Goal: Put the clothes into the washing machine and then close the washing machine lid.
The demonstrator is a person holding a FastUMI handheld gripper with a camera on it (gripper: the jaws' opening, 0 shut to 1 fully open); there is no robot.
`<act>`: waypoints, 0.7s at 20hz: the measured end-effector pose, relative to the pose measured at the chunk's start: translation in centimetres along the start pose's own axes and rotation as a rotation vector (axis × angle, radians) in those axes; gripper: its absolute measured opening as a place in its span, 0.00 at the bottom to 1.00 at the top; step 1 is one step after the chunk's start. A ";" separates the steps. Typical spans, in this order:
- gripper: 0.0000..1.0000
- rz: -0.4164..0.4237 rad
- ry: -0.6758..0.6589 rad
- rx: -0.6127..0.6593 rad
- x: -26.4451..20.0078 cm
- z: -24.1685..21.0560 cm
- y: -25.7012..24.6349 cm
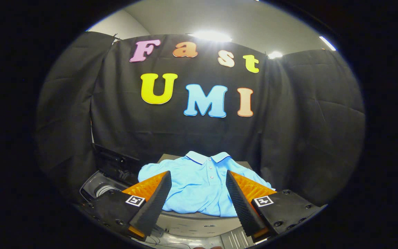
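A light blue polo shirt (199, 186) lies spread on a grey worktop (199, 221) just ahead of the hand-held gripper (197, 178), seen through the gap between its fingers. Its collar has a darker trim and points away from the gripper; a short placket with small buttons runs down the chest, and the fabric is rumpled at the sleeves. The gripper's fingers stand wide apart, holding nothing. Left of the left finger, the washing machine (104, 185) shows its open drum and raised dark lid.
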State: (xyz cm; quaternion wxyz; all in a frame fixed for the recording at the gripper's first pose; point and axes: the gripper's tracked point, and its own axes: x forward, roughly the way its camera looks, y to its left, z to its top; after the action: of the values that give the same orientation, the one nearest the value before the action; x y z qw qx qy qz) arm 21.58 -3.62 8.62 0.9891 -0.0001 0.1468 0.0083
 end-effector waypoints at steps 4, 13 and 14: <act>0.98 0.004 0.044 -0.006 2.4 -0.9 -0.5; 0.98 -0.015 0.130 -0.040 7.7 -4.1 -2.5; 0.98 -0.016 0.137 -0.046 8.3 -4.4 -2.6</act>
State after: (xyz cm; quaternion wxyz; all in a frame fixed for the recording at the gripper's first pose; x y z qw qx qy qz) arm 28.25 -6.13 1.98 0.9766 -0.0247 0.2137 0.0037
